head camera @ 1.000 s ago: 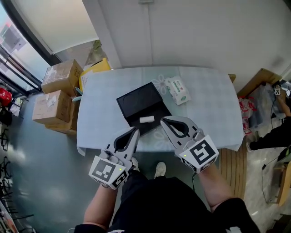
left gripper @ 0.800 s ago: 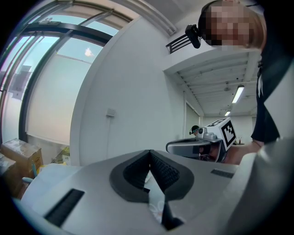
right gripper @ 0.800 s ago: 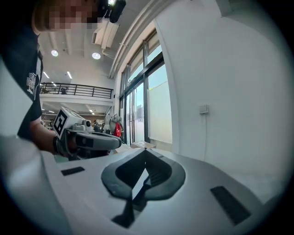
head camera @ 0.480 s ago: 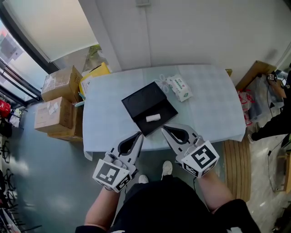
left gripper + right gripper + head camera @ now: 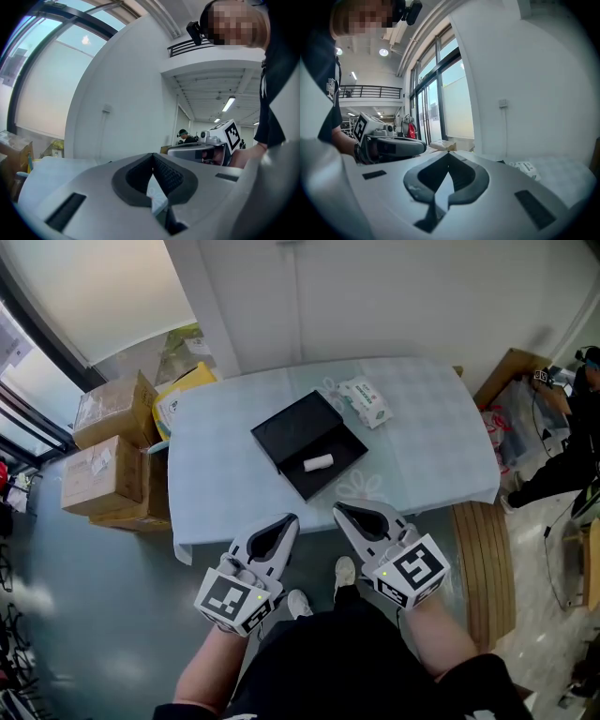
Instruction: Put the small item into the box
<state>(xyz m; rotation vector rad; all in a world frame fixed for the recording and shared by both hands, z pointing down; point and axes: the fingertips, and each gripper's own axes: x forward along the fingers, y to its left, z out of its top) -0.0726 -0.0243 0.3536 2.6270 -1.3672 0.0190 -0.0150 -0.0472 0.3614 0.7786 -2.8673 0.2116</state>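
The black open box [image 5: 302, 435] sits in the middle of the table [image 5: 225, 474], which has a pale blue cloth. A small white roll-shaped item [image 5: 318, 462] lies inside the box, toward its near side. Both grippers hover short of the table's near edge, above the floor and the person's shoes. My left gripper [image 5: 292, 518] [image 5: 153, 154] is shut with nothing in it. My right gripper [image 5: 338, 509] [image 5: 448, 153] is likewise shut and holds nothing. Each gripper view shows the other gripper beside it.
A white-and-green tissue packet [image 5: 365, 401] [image 5: 526, 169] lies on the table behind the box. Cardboard boxes [image 5: 105, 442] and a yellow bag [image 5: 183, 385] stand left of the table. A slatted wooden panel [image 5: 478, 568] and a person [image 5: 572, 437] are at the right.
Both grippers have drawn back from the table's near edge toward the person; their tips now sit off the cloth. The white item stays in the box.
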